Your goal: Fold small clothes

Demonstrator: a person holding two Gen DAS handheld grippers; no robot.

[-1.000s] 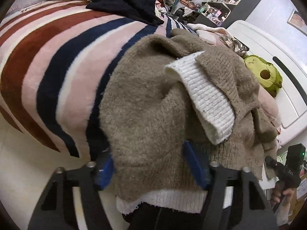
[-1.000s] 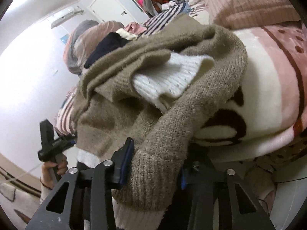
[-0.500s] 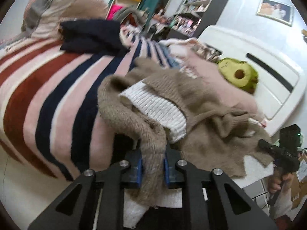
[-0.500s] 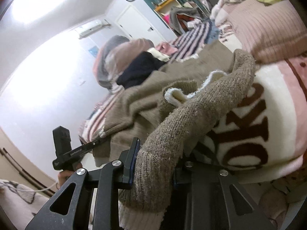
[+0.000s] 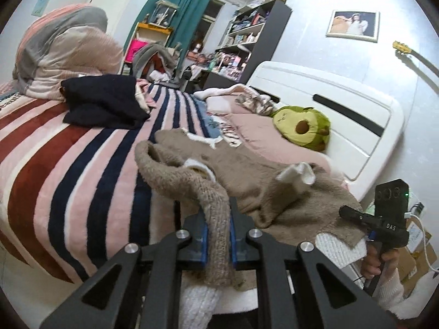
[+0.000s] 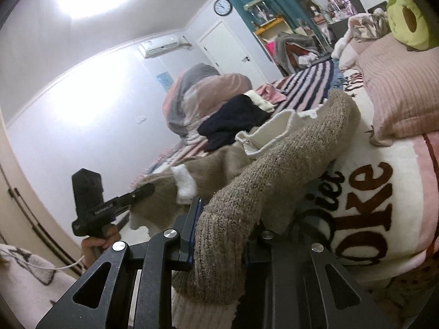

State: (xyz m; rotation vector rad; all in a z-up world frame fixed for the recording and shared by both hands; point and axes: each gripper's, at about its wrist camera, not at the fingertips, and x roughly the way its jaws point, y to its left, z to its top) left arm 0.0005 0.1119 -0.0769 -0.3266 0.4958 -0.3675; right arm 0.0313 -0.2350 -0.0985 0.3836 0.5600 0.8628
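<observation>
While each claw, left (image 5: 218, 235) and right (image 6: 219, 235), pinches a bottom corner of the brown knit sweater (image 5: 247, 175), both should lift evenly over the striped blanket (image 5: 82, 148).

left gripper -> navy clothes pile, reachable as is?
Probably not right now. The left gripper is shut on the brown sweater, so it would have to let go first. The path itself looks free: only bare striped blanket lies between it and the navy pile.

striped blanket (image 5: 82, 164) open leftward, navy clothes (image 5: 104, 104) behind, pillow (image 6: 397, 87) right
</observation>
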